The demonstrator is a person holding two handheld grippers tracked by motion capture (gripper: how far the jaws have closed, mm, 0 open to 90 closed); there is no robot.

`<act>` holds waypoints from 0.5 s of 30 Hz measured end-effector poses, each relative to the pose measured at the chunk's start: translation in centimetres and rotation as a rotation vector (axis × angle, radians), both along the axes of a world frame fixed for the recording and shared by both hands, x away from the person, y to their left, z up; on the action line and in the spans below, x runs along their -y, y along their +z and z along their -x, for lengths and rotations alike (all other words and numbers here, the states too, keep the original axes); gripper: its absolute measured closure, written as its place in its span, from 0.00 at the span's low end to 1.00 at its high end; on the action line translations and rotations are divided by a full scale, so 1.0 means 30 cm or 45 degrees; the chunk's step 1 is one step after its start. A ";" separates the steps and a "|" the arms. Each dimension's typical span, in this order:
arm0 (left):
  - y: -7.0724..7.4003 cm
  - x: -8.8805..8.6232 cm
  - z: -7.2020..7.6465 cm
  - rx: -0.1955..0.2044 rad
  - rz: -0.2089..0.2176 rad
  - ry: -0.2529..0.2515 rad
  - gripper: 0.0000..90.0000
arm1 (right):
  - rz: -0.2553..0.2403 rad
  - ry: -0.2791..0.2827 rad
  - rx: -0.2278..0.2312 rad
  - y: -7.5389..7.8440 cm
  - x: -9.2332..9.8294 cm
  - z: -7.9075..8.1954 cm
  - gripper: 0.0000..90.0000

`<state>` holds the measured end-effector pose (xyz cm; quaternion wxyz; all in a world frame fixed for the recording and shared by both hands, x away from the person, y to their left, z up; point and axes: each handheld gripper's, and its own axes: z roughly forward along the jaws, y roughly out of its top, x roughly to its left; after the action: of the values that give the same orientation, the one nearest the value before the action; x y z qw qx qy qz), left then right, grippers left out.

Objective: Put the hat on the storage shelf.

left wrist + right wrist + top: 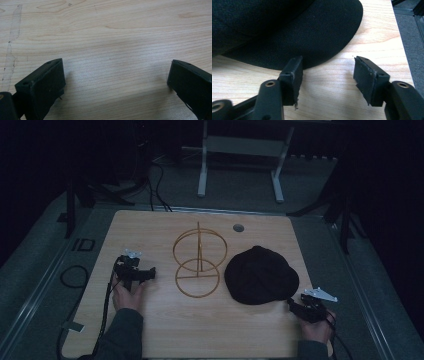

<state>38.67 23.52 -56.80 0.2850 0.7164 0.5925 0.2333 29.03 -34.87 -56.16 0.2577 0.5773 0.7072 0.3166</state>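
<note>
A black cap (260, 275) lies flat on the right half of the wooden table (150, 227). Its brim (322, 37) points toward my right gripper (294, 304), which rests on the table just in front of it, jaws open and empty, left pad close to the brim's edge. A wire stand of gold rings (198, 262) sits at the table's centre. My left gripper (150, 274) stands left of the stand, held by a hand. In the left gripper view its jaws (116, 80) are spread wide over bare wood with nothing between them.
A small round grommet (238, 227) is set in the table's far edge. The table's right edge (404, 50) runs close to my right gripper, grey floor beyond. Cables trail off the table's left side. A white frame (240, 155) stands on the floor behind.
</note>
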 end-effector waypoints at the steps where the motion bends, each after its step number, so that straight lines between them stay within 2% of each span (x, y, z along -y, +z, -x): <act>1: 0.000 0.000 0.000 0.000 0.000 0.001 0.01 | 0.001 0.000 0.001 0.000 0.000 0.000 0.48; 4: 0.000 0.000 0.000 0.000 0.000 0.002 0.01 | 0.000 0.001 0.004 0.000 -0.002 0.002 0.49; 6: 0.000 0.000 -0.001 0.000 0.000 0.006 0.01 | 0.000 -0.005 -0.004 0.004 -0.004 0.003 0.57; 11: 0.000 0.000 -0.001 0.001 0.000 0.006 0.01 | 0.005 -0.004 -0.046 0.019 -0.011 0.008 0.62; 15: 0.000 0.000 -0.001 0.000 0.000 0.006 0.01 | 0.018 0.014 -0.020 0.047 -0.022 0.014 0.62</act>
<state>38.68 23.50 -56.80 0.2846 0.7150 0.5942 0.2340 28.60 -34.21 -54.74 0.2543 0.5740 0.7146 0.3086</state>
